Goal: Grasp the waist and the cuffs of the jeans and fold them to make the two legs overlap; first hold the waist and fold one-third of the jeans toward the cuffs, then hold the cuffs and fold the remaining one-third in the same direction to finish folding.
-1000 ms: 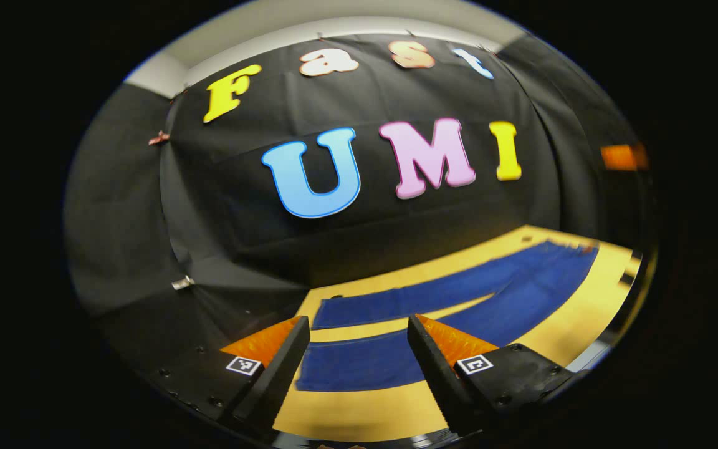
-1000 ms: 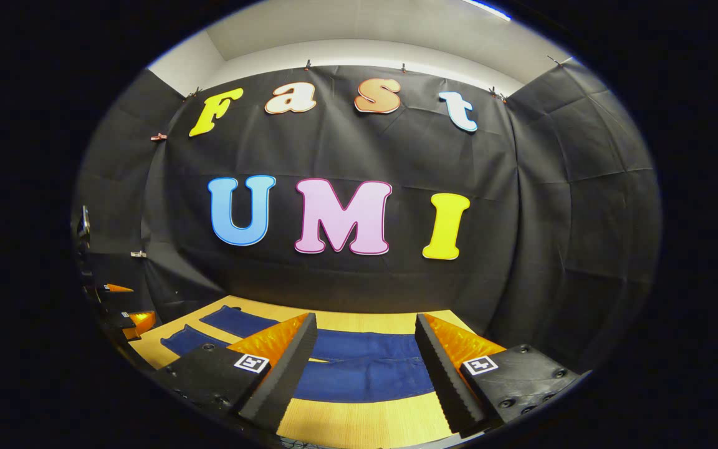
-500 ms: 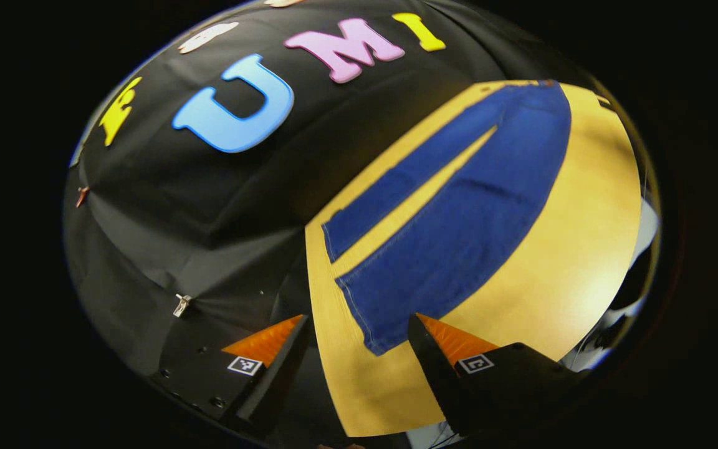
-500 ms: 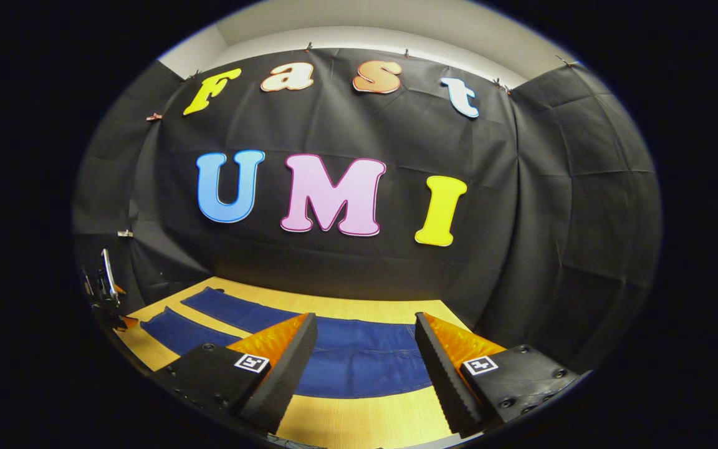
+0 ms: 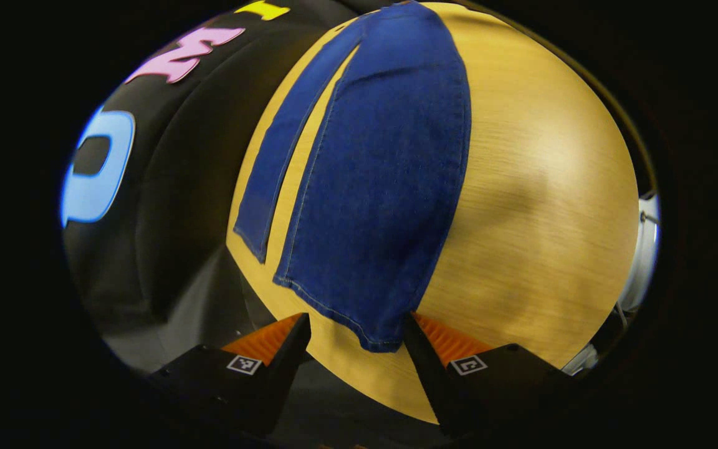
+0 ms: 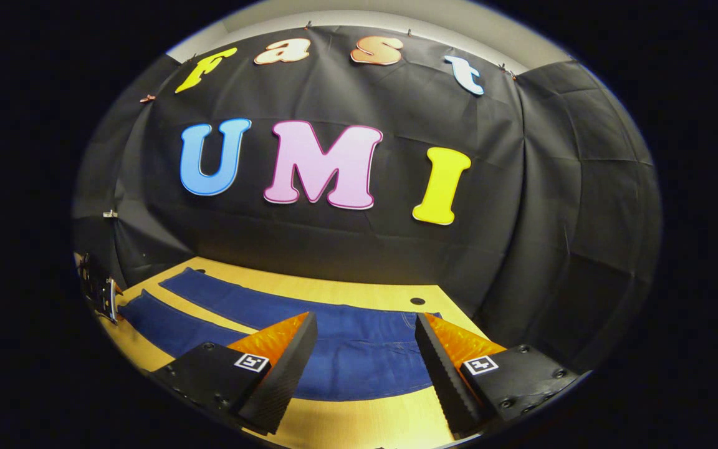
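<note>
Left gripper view: the left tool (image 5: 354,330) hangs over the near end of the jeans (image 5: 384,187), its fingers spread apart with nothing between them. The jeans lie flat on the wooden bench (image 5: 540,206), both legs spread side by side with a strip of bare wood between them. The nearer cuff (image 5: 346,315) sits just ahead of the fingertips.

Right gripper view: the right tool (image 6: 365,340) is also open and holding nothing, poised above the waist (image 6: 396,349) end. The legs run away across the bench toward the far left, where the other tool (image 6: 103,296) shows small at the edge.

To my eye the denim is soft but fairly heavy; it should drape and sag rather than hold shape. I'd pinch the stitched cuff hem and the thick waistband, where the cloth is firmest and least likely to slide out.
</note>
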